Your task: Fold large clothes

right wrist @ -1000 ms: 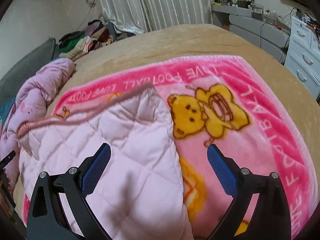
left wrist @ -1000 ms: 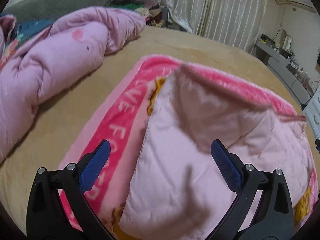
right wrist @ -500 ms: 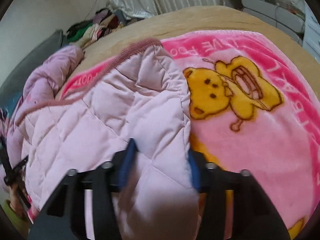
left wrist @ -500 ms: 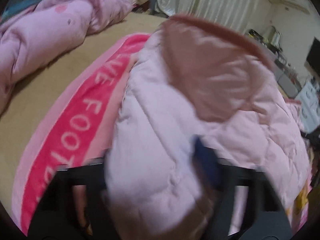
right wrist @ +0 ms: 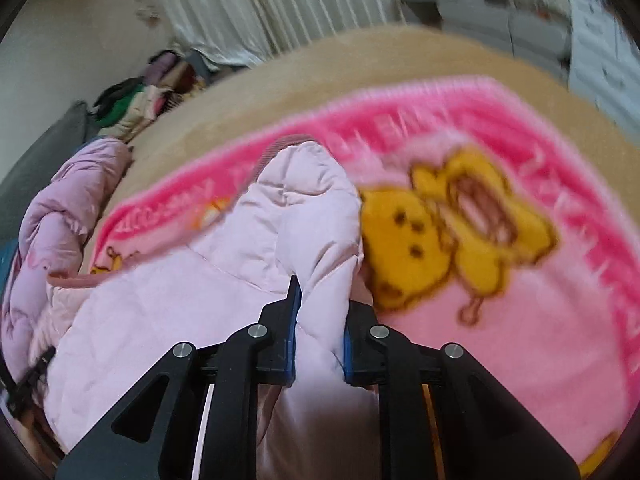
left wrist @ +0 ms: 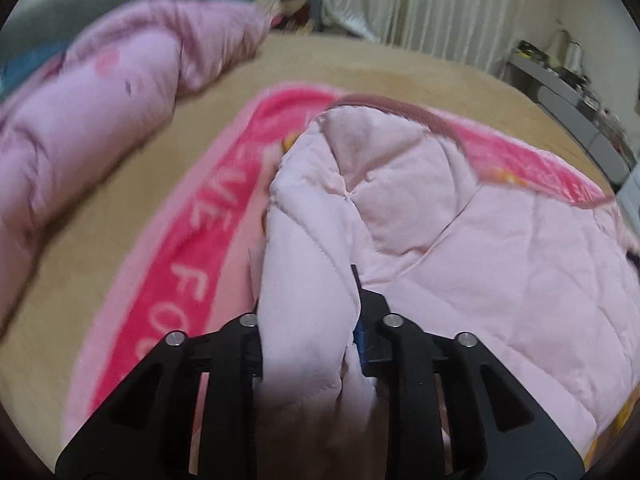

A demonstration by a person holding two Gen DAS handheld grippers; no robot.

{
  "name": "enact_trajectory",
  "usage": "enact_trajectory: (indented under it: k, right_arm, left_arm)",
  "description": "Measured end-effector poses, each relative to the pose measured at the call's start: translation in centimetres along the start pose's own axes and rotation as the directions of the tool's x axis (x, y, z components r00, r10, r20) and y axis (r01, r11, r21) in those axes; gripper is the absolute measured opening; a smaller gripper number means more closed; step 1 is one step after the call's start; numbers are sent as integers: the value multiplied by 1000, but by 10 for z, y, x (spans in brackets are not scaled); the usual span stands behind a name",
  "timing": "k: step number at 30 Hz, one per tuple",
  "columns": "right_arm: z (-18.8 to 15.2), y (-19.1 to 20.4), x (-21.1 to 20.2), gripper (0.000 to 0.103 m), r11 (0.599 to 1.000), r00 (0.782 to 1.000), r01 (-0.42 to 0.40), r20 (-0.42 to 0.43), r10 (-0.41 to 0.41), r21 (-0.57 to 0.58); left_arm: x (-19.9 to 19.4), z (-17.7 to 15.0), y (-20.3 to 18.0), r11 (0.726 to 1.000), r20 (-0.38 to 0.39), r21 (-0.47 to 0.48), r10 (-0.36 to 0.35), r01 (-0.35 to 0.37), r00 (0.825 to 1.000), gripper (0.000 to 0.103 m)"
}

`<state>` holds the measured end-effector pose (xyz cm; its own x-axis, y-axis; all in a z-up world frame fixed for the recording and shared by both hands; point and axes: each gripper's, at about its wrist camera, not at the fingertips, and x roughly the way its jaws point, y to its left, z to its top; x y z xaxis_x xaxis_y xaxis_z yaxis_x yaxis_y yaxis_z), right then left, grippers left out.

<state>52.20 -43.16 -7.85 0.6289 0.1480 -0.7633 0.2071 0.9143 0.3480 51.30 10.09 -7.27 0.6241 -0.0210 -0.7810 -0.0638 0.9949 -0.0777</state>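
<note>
Left tool and right tool each clench a puffy edge of the pink jacket; soft, light, slippery, so best gripped at thick seams.

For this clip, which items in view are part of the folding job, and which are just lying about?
In the job:
- pale pink quilted garment, pinched at both near corners
- left gripper, shut on it
- right gripper, shut on it

Lying about:
- pink bear blanket under the garment
- bunched pink duvet
- heap of clothes by the curtains
- white drawers
</note>
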Motion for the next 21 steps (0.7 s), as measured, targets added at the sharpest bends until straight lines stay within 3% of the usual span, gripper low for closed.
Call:
enact_trajectory:
  k: [7,10,13,14,16,18,20,21]
  right_arm:
    - [-15,-20,28,34,997,999,-17,-35,20,76]
    - [-20,-18,30,38,998,1000,15,-28,-13,67]
    - [-25,-16,24,46,998,999,46,-24,-44,53]
    - [-26,-15,18,49,997,998,67,-17,-66,44]
    - [-28,-18,7,77,992,993,120,5,-120,33]
    - [-32,-19,-12,83,991,990,132,51,-133,8]
    - [-35,-17,-27,87,987,985,155,78,-153,-32]
    - [-38,-15,-38,89,983,982,170,98,-163,-66]
  left_arm:
    - [23,-14,13,997,-31,-64,-49,47,998,37]
    - [29,-15,17,994,-38,-96,-61,57,997,45]
    - [22,-16,12,997,-39,-70,-38,36,999,48]
    - [19,-16,12,997,-39,-69,-32,30,999,52]
    - [9,-18,16,997,-37,-81,-11,8,999,64]
    - [-6,-20,18,998,-24,-70,0,-2,1000,69]
    - [-20,-22,17,999,-5,-42,27,-27,1000,89]
    - [-29,-23,17,999,7,-35,37,-37,999,92]
